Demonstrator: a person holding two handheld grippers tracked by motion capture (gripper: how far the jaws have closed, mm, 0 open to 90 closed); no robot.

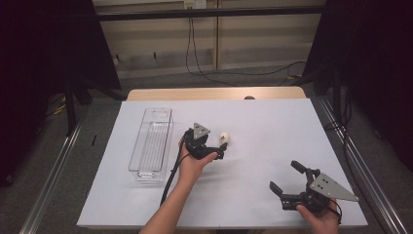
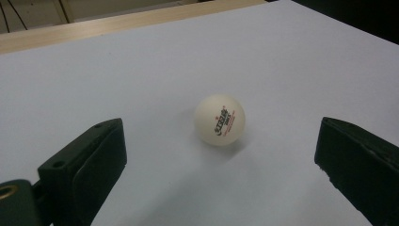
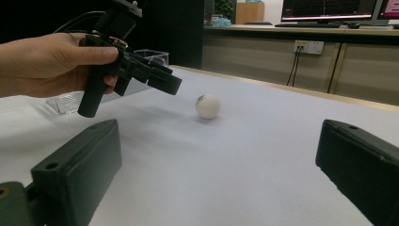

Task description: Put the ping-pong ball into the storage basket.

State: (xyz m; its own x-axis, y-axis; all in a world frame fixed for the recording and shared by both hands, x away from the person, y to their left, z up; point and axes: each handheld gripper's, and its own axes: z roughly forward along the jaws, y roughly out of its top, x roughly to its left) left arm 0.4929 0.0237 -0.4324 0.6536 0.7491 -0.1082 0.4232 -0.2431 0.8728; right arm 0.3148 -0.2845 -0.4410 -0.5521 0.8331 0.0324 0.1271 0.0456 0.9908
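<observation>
— While the left tool hovers with jaws spread wide and nothing between them, where is the small white plastic ball with printed lettering?

— Near the middle of the white worktop, just ahead of those jaws, not touching them. The clear plastic rectangular tray lies toward the left edge.

— And the right tool?

— Released too, holding nothing, near the front right corner.

— What could go wrong?

— A jaw nudging the ball off-centre would likely send it rolling away across the smooth worktop.
</observation>
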